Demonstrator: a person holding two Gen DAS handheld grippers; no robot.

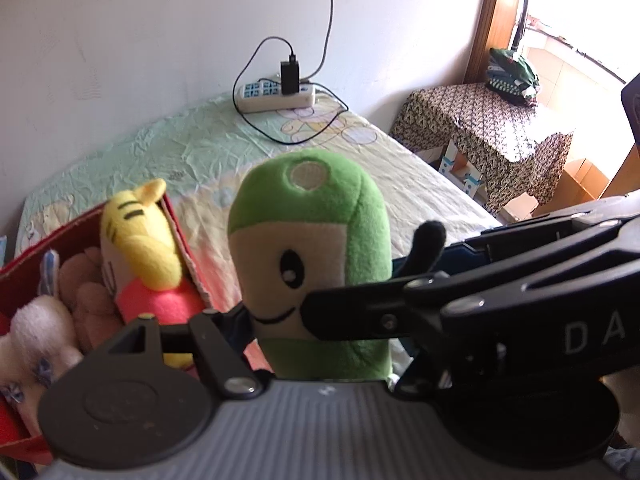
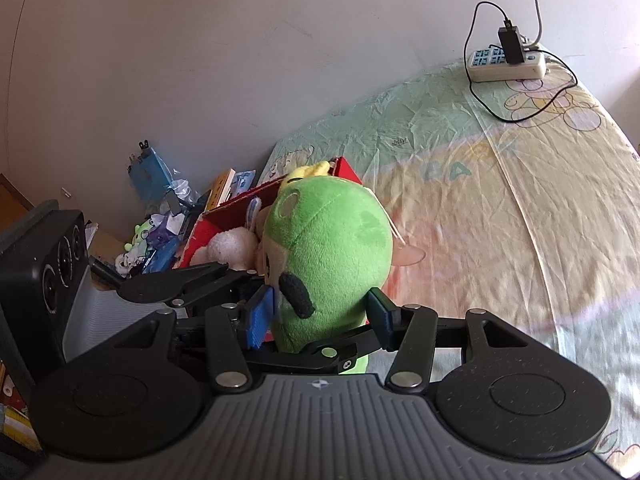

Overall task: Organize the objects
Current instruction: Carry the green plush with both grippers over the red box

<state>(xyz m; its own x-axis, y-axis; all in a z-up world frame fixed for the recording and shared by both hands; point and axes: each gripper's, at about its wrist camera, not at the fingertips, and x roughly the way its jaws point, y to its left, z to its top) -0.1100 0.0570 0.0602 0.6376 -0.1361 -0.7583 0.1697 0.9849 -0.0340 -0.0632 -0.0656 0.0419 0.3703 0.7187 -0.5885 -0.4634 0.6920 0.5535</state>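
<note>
A green plush toy (image 1: 308,256) with a beige face stands upright above the bed, just right of a red box (image 1: 182,232). It also shows in the right wrist view (image 2: 332,252). My left gripper (image 1: 320,320) is shut on its lower body. My right gripper (image 2: 320,312) grips the same toy from the other side, its blue pads pressed against it. The red box (image 2: 236,204) holds a yellow tiger plush (image 1: 140,240), a pink-white plush (image 1: 32,328) and a brown one.
A white power strip (image 1: 276,96) with a black charger and cables lies at the bed's far end by the wall. A patterned cloth-covered table (image 1: 488,128) stands right of the bed. Clutter and a black speaker (image 2: 40,272) sit left of the box.
</note>
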